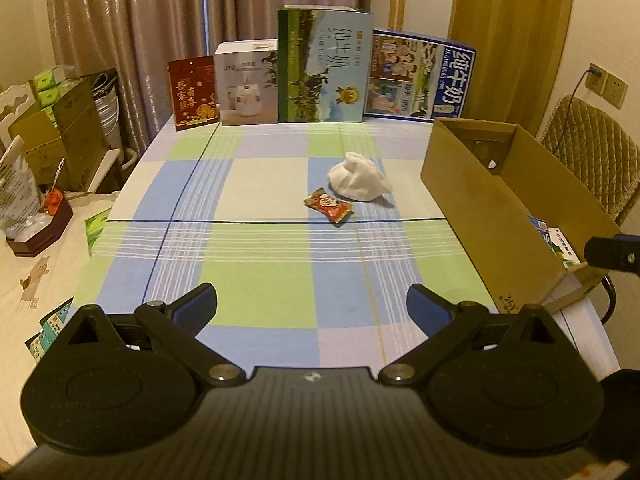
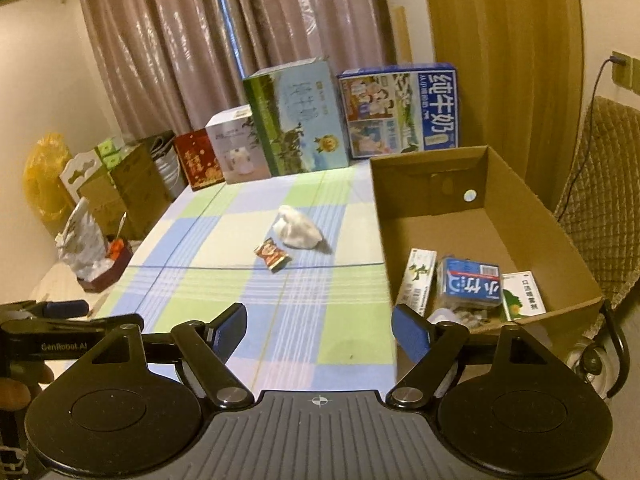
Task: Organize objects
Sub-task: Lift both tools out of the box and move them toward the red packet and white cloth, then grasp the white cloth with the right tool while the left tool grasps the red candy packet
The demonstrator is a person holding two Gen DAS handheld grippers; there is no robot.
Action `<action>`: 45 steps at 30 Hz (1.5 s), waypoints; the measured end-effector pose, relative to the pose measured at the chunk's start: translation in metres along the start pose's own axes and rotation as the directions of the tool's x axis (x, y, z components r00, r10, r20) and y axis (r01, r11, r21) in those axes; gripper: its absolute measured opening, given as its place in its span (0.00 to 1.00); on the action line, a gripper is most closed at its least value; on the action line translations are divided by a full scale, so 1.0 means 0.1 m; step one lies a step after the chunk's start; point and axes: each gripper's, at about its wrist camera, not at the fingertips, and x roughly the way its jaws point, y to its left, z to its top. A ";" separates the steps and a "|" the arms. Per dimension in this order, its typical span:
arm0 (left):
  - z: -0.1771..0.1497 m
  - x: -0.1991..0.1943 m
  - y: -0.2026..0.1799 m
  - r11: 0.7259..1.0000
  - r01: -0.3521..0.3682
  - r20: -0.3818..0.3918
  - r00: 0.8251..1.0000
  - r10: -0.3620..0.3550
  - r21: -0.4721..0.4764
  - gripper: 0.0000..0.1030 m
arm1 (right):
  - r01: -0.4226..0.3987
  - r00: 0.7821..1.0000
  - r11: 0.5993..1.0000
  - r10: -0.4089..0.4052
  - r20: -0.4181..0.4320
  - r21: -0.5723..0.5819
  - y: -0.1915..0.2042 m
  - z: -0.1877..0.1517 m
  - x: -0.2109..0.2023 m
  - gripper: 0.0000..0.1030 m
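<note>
A red snack packet (image 1: 329, 209) (image 2: 273, 259) lies mid-table on the checked cloth, with a crumpled white cloth (image 1: 358, 181) (image 2: 299, 229) just behind it. An open cardboard box (image 1: 496, 208) (image 2: 476, 224) stands along the table's right side. It holds a blue packet (image 2: 470, 285), a white-green box (image 2: 416, 280) and a small white box (image 2: 522, 295). My left gripper (image 1: 312, 308) is open near the front edge, well short of the packet, nothing between its fingers. My right gripper (image 2: 318, 330) is open too, its right finger by the box's near corner.
Several upright boxes (image 1: 324, 66) (image 2: 296, 120) line the table's far edge before curtains. A dark tray with bags (image 1: 38, 220) (image 2: 102, 268) sits on a low surface left of the table. A padded chair (image 1: 596, 160) (image 2: 608, 208) stands right of the cardboard box.
</note>
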 end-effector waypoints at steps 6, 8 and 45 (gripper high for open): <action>0.00 0.08 0.10 1.000 -0.013 -0.007 1.000 0.013 -0.019 0.97 | -0.018 1.000 1.000 0.018 -0.016 -0.022 0.11 -0.01 0.10 0.76; 0.00 0.11 0.14 1.000 -0.018 -0.010 1.000 0.018 -0.023 0.97 | -0.021 1.000 0.999 0.021 -0.020 -0.032 0.15 0.00 0.15 0.76; 0.53 2.22 0.67 0.999 -0.038 -0.026 0.999 0.038 -0.023 0.97 | 0.024 0.997 0.970 -0.040 -0.063 -0.243 0.22 0.38 2.76 0.65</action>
